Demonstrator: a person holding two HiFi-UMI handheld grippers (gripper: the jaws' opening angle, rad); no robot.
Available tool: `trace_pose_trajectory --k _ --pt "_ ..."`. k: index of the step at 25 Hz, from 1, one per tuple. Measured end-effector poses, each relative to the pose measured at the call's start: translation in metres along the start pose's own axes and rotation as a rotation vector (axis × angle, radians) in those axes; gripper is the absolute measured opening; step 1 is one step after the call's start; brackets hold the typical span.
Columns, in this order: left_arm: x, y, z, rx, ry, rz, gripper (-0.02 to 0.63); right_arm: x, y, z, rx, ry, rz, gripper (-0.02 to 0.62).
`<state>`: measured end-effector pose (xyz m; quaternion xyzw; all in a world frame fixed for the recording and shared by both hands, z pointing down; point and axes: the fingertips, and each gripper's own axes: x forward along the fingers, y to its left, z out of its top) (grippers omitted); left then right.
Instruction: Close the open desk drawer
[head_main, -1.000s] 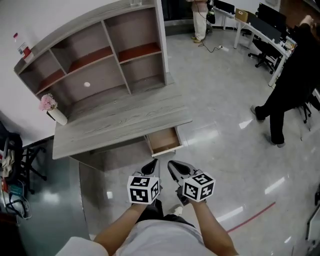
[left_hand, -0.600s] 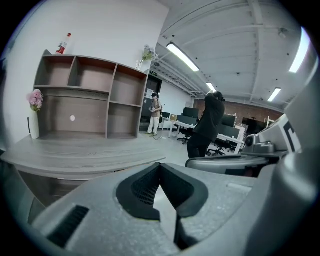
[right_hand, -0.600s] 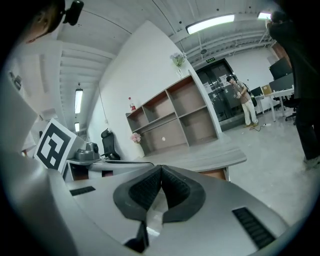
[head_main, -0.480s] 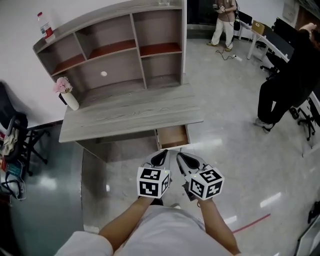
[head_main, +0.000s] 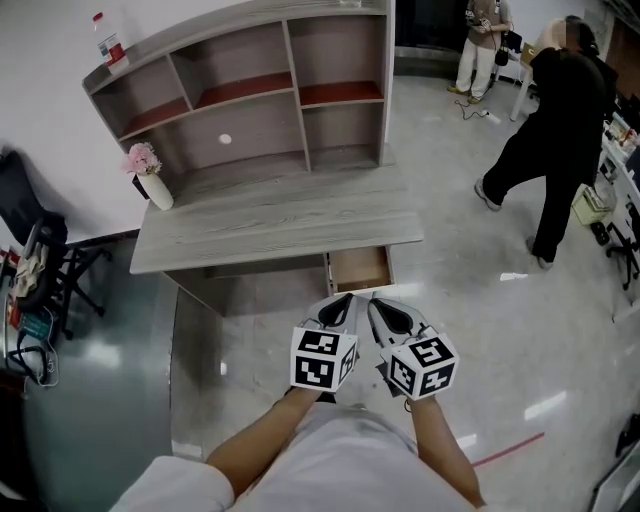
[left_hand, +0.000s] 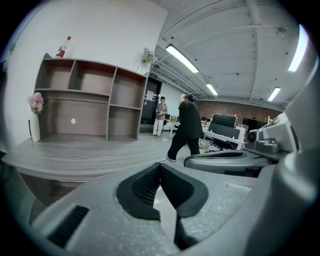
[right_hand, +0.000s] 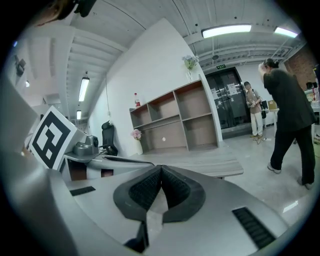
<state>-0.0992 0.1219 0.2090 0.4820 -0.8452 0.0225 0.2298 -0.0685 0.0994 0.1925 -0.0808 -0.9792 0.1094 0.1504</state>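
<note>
A grey wood desk (head_main: 270, 228) with a shelf hutch (head_main: 250, 95) stands against the wall. Its right-hand drawer (head_main: 359, 270) is pulled out, brown inside and empty. My left gripper (head_main: 343, 304) and right gripper (head_main: 376, 304) hang side by side in the air just in front of the drawer, a short way from its front edge and touching nothing. Both are shut with nothing between the pads. In the left gripper view the desk top (left_hand: 85, 157) lies ahead at left; in the right gripper view the desk (right_hand: 210, 167) and hutch (right_hand: 172, 122) are ahead.
A white vase with pink flowers (head_main: 148, 172) stands on the desk's left end, a bottle (head_main: 108, 49) on the hutch top. A black chair (head_main: 45, 265) is at the left. One person in black (head_main: 555, 150) walks at the right, another person (head_main: 480, 40) stands at the back.
The head view has shifted, so desk and drawer sit further right and lower. Both grippers have risen slightly and drawn nearer the drawer. The person in black has walked towards the back.
</note>
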Motion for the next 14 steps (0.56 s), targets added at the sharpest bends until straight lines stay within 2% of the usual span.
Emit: trace_pose_trajectory --k 14 --pt "0.0002 -0.0046 0.0010 0.005 0.005 -0.002 0.002 -0.0030 -0.0001 0.0021 -0.017 0.002 -0.006 0.002"
